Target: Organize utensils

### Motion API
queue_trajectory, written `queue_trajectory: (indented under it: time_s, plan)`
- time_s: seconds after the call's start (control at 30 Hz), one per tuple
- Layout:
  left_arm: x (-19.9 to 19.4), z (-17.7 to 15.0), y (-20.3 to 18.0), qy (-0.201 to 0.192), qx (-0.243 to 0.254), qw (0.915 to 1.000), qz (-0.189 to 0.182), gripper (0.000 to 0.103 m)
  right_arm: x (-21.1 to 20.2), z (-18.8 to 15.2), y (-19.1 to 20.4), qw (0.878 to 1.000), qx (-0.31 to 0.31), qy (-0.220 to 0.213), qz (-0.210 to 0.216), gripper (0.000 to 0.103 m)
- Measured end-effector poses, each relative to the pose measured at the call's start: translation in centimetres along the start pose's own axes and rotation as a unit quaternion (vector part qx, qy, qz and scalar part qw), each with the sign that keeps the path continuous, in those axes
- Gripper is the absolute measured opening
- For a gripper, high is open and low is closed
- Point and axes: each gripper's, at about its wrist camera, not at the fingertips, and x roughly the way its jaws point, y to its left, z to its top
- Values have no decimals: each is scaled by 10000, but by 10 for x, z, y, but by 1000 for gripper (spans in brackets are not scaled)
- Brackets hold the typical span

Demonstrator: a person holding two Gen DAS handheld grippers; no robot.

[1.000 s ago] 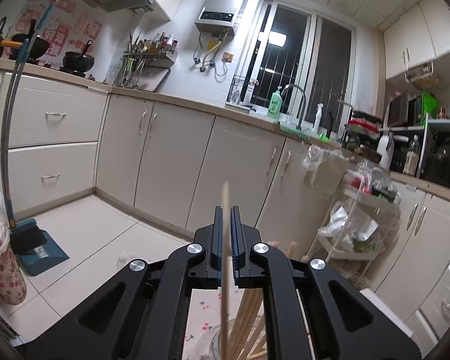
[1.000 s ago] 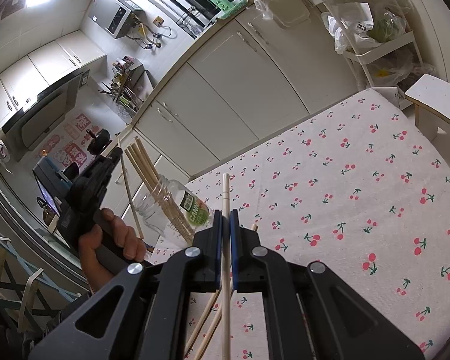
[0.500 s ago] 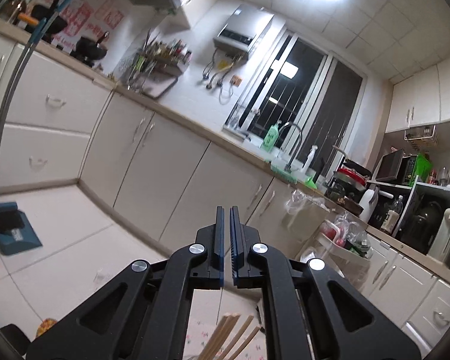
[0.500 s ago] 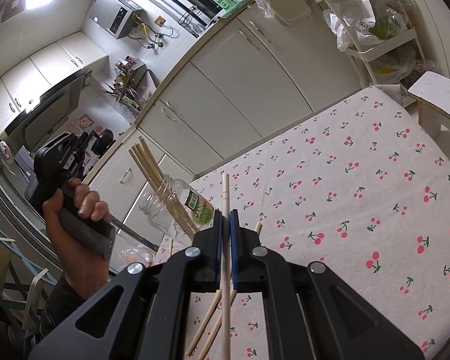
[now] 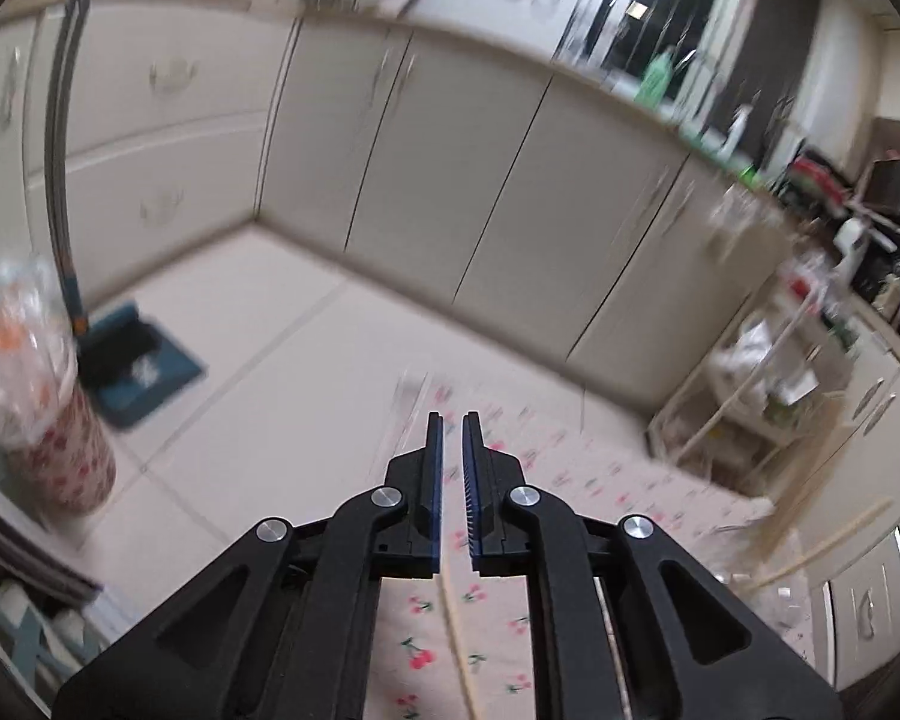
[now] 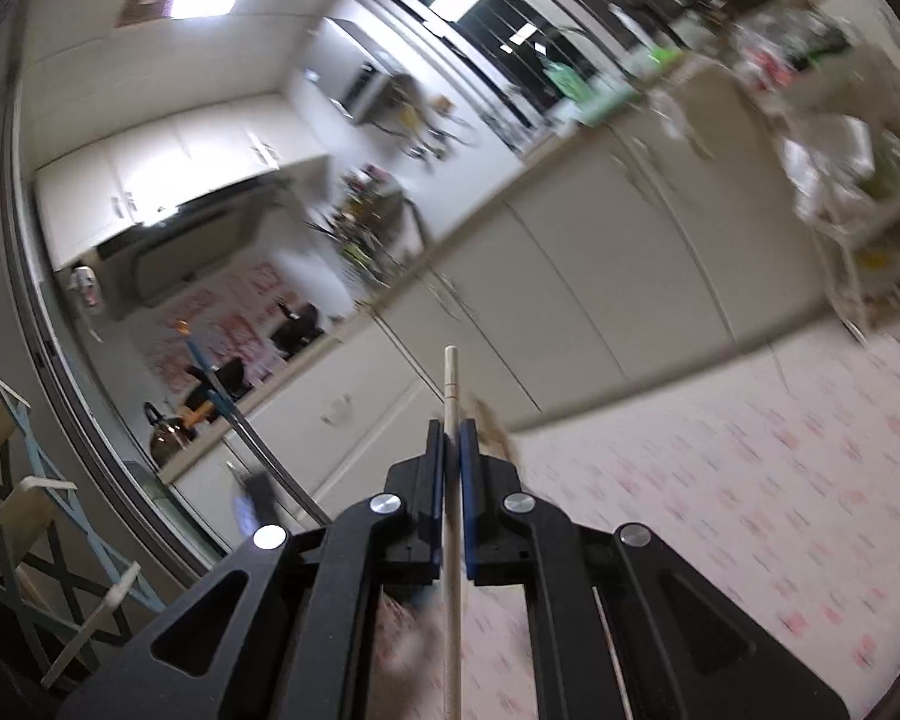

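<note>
Pale smooth wooden chopstick (image 6: 451, 384), matt black plastic right hand-held gripper (image 6: 450, 438), cherry-print cloth (image 6: 750, 480)

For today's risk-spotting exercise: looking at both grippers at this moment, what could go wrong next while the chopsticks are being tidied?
1. The right gripper pinches one chopstick at a single narrow spot; both views are motion-blurred, so a fast swing might let it pivot or slip.
2. The left gripper is slightly open and empty above a loose chopstick on the cherry-print tablecloth; a hurried grab could miss it.
</note>
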Motion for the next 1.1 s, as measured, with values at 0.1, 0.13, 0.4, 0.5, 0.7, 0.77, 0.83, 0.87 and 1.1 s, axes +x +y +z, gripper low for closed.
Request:
queue_trajectory:
  time_s: [0.1, 0.13, 0.4, 0.5, 0.7, 0.77, 0.83, 0.87, 1.1]
  plan:
    - [29, 1, 12, 512, -218, 9984, -71, 9, 27, 12, 16, 9991, -196, -378, 80, 6]
    - [36, 1, 13, 613, -190, 9979, -92, 9, 36, 16, 19, 9985, -236, -492, 99, 6]
    - [62, -14, 4, 1017, 137, 9947, 20, 23, 88, 33, 18, 9932, -583, -939, -371, 6]
    - [69, -13, -4, 1088, 222, 9938, 109, 26, 99, 26, 21, 9887, -865, -1033, -655, 6]
    - [86, -14, -6, 1339, 399, 9894, 409, 34, 117, 7, 28, 9821, -1304, -809, -1091, 6]
    - [93, -18, -5, 1465, 495, 9863, 568, 34, 118, 2, 29, 9803, -1406, -741, -1171, 6]
    - [94, -18, -4, 1458, 531, 9860, 617, 37, 115, -3, 29, 9802, -1419, -674, -1203, 6]
    - [94, -18, -4, 1453, 561, 9856, 659, 39, 116, -5, 28, 9805, -1413, -640, -1210, 6]
    - [89, -21, 0, 1459, 545, 9864, 524, 34, 111, -29, 23, 9816, -1441, -277, -1220, 6]
